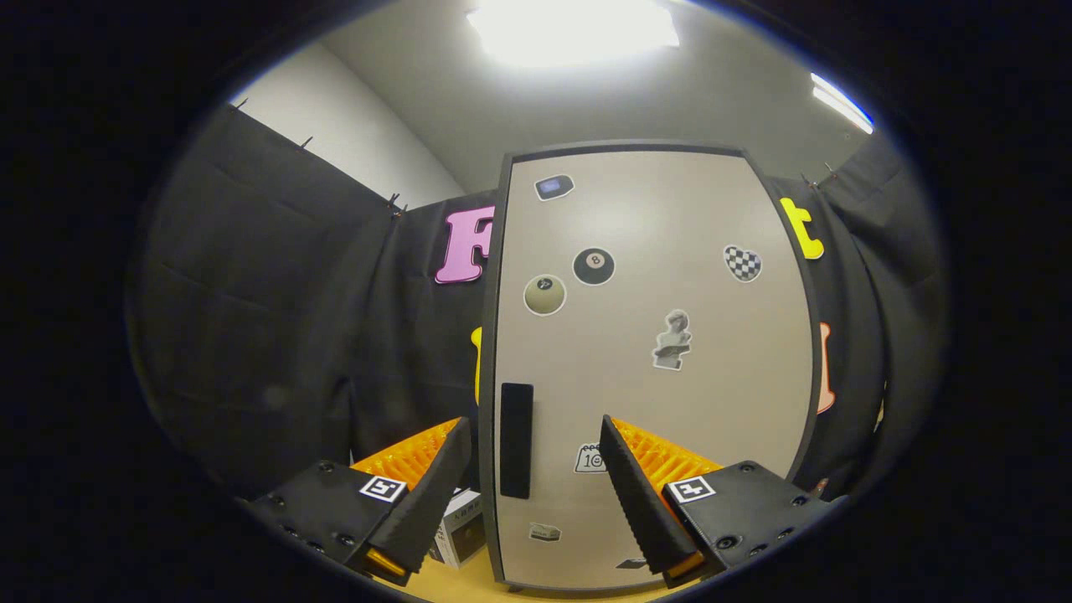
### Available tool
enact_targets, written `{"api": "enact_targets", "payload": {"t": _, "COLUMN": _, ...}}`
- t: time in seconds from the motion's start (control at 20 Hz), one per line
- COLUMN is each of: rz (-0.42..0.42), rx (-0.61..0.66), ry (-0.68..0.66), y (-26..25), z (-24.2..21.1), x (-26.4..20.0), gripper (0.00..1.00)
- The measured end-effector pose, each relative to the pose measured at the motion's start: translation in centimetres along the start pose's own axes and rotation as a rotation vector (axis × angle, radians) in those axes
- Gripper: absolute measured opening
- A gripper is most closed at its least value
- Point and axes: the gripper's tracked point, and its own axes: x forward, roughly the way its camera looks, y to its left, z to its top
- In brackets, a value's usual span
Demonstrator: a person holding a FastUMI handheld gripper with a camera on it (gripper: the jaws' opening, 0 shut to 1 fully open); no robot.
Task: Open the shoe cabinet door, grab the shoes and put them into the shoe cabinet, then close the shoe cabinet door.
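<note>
Here the gripper (536, 431) is spread wide, holding nothing. Shoe cabinet (653, 360) stands upright just ahead, long axis vertical, door shut and facing the fingers. Dark handle (516, 440) runs vertical near door's left edge, betw. the fingers. Small box (459, 528) sits left of cabinet base; black cloth either side.
</note>
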Motion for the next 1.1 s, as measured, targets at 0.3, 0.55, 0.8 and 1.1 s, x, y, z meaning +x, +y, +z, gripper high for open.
{"api": "enact_targets", "payload": {"t": 0.3, "rz": -0.002, "rx": 0.022, "ry": 0.040, "y": 1.5, "z": -2.5, "x": 5.0, "gripper": 0.89}}
{"api": "enact_targets", "payload": {"t": 0.55, "rz": -0.024, "rx": 0.025, "ry": 0.112, "y": 2.2, "z": -5.1, "x": 7.3, "gripper": 0.75}}
{"api": "enact_targets", "payload": {"t": 0.8, "rz": -0.067, "rx": 0.048, "ry": 0.166, "y": 1.5, "z": -6.5, "x": 8.0, "gripper": 0.38}}
{"api": "enact_targets", "payload": {"t": 1.1, "rz": -0.016, "rx": 0.048, "ry": 0.178, "y": 1.8, "z": -6.1, "x": 6.9, "gripper": 0.10}}
